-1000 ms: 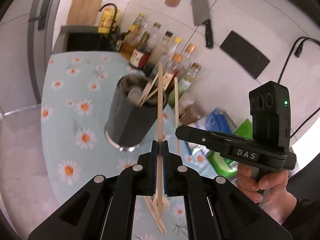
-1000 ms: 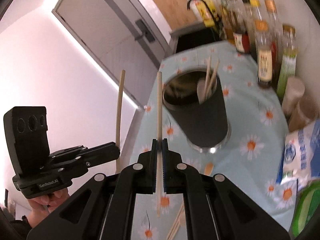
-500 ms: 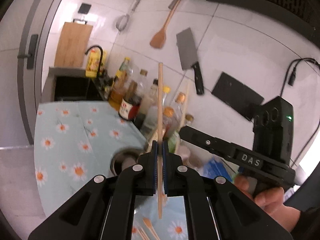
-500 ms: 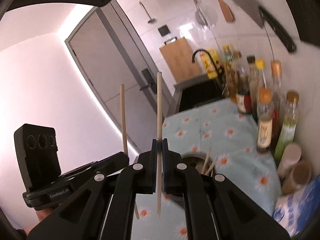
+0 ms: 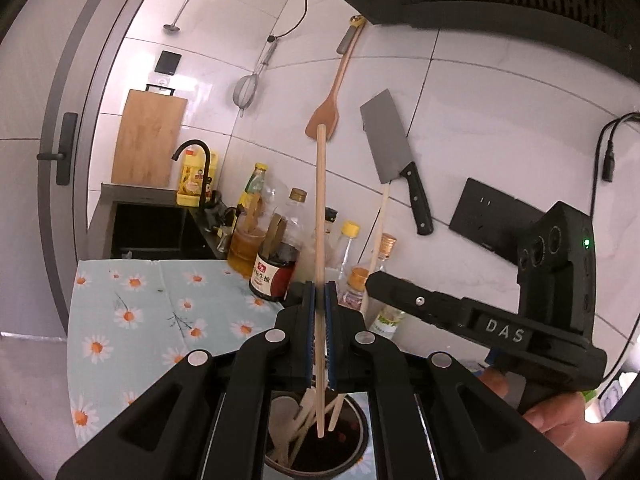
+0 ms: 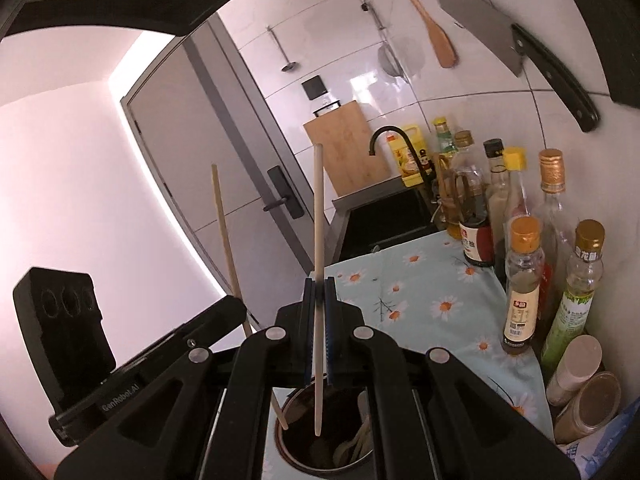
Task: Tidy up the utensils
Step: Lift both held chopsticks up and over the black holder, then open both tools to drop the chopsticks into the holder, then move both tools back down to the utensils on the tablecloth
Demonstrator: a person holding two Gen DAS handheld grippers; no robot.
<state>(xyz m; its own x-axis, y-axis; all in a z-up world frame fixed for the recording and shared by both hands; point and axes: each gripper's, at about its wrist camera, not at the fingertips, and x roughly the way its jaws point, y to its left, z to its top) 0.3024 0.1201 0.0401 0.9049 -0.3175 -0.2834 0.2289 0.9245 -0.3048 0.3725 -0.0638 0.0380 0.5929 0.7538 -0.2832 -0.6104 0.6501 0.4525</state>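
My left gripper [image 5: 319, 300] is shut on a wooden chopstick [image 5: 320, 216] held upright, its lower tip over the mouth of the dark round utensil holder [image 5: 352, 452], which holds several wooden utensils. My right gripper [image 6: 319, 298] is shut on a pale chopstick [image 6: 318, 216], also upright, its lower tip inside the holder's mouth [image 6: 304, 448]. The right gripper shows in the left wrist view [image 5: 370, 280] with its chopstick [image 5: 380, 232]. The left gripper shows in the right wrist view [image 6: 240, 312] with its chopstick [image 6: 226, 236].
Several sauce and oil bottles [image 6: 524, 280] stand along the tiled wall on the daisy-print tablecloth [image 5: 160, 304]. A cleaver [image 5: 392, 160], wooden spatula [image 5: 326, 116] and strainer hang on the wall. A sink with a black tap [image 5: 196, 168] lies beyond the cloth.
Both grippers have risen and tilted, bringing the chopsticks upright. The holder has gone from ahead of them to directly beneath, with both lower tips now at its mouth.
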